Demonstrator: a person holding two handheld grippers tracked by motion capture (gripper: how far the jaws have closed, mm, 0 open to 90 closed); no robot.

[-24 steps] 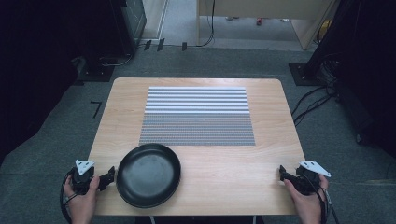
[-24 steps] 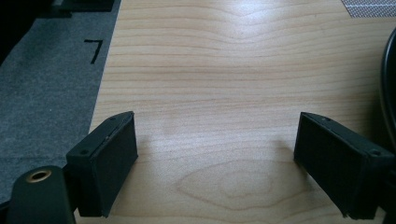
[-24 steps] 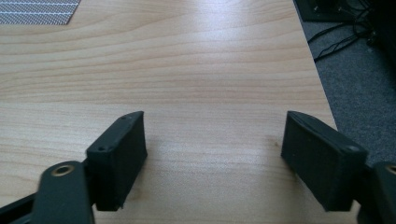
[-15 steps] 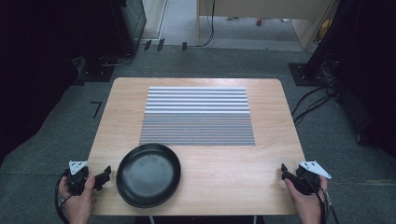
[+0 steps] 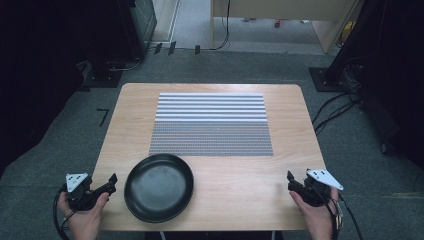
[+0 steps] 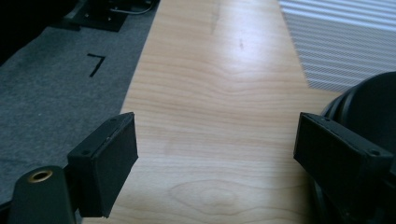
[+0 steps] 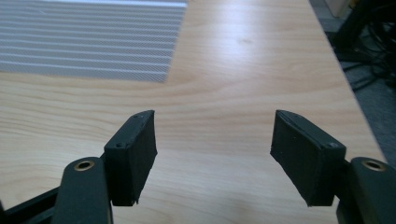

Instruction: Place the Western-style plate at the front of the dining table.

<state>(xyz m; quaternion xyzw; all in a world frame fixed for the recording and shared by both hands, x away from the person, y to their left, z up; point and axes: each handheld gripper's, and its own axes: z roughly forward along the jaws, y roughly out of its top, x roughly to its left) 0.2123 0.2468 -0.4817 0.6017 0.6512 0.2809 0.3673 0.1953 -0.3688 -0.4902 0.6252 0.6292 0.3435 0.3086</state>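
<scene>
A black round plate point(image 5: 159, 187) lies on the wooden table point(image 5: 300, 135) near its front left corner. My left gripper point(image 5: 110, 184) is held just left of the plate at the table's left edge, open and holding nothing. In the left gripper view the left gripper point(image 6: 217, 149) has its jaws wide apart over bare wood, and the plate point(image 6: 373, 105) rises behind the right jaw. My right gripper point(image 5: 291, 181) is at the front right of the table, open and holding nothing. The right gripper point(image 7: 212, 149) looks across bare wood.
A grey and white striped mat point(image 5: 212, 124) covers the middle and far part of the table; its corner shows as the mat point(image 7: 88, 42) in the right gripper view. Grey carpet point(image 6: 56, 93) lies beyond the left edge. Cables point(image 5: 340, 107) trail on the floor at right.
My left gripper has drawn back a little to the left, away from the plate. My right gripper has barely shifted. The plate has stayed put.
</scene>
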